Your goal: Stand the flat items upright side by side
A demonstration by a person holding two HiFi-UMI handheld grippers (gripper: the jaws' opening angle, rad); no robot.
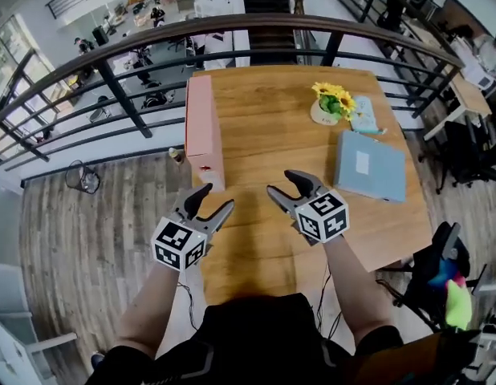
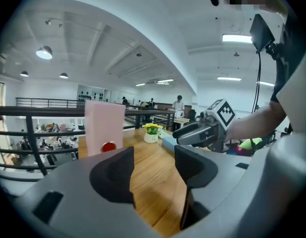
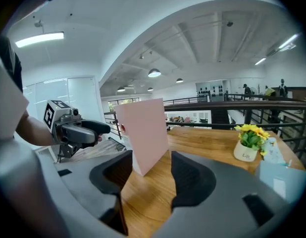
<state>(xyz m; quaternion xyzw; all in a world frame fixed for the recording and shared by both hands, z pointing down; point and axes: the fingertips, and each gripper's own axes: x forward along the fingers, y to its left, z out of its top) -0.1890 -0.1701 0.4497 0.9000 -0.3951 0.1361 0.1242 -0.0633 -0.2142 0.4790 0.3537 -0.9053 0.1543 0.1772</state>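
Left hand-held gripper (image 1: 217, 197) and right hand-held gripper (image 1: 282, 181) are held wide open and empty, and the flat-lying blue-grey rectangular folder (image 1: 370, 165) is found on the wooden worktop (image 1: 264, 119) at two o'clock from the nearer right one.

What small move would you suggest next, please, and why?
Probably swing the right claw toward the blue folder: it lies flat, while the pink folder already stands upright, and that claw is open and empty.
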